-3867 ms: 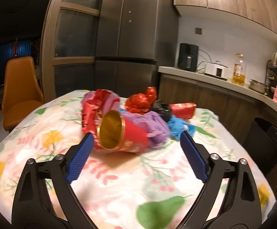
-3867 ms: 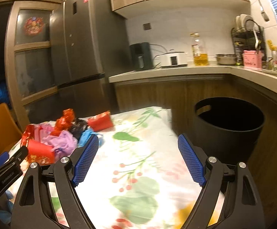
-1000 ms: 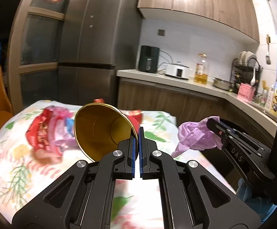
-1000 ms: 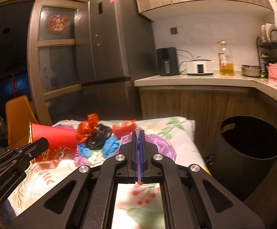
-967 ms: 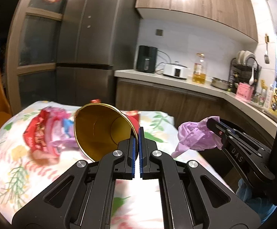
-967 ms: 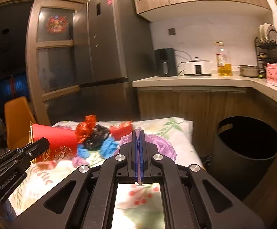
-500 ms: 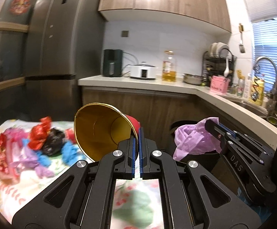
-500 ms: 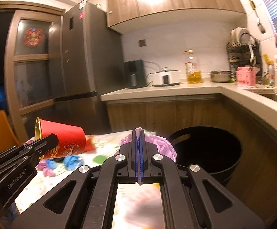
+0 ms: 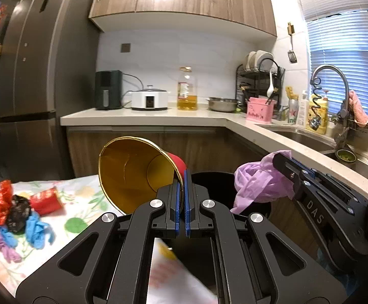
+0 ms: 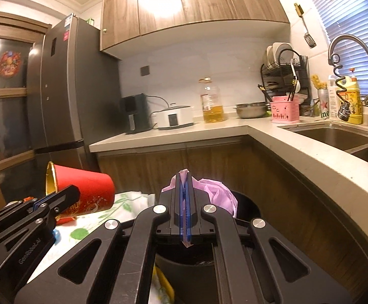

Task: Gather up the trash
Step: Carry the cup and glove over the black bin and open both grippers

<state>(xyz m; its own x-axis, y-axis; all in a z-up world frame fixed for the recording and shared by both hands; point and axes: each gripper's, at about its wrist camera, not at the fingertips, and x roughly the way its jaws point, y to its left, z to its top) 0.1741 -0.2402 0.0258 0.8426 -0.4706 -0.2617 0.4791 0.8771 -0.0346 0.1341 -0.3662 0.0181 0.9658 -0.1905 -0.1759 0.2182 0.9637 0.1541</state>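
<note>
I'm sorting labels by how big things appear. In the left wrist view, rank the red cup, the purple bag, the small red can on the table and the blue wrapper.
1. red cup, though it sits nearest the camera
2. purple bag
3-4. blue wrapper and red can: too alike to rank

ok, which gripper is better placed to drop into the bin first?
Right. The right gripper holds the crumpled purple plastic bag over the black round bin; the left gripper's red gold-lined paper cup looks nearer the table.
</note>
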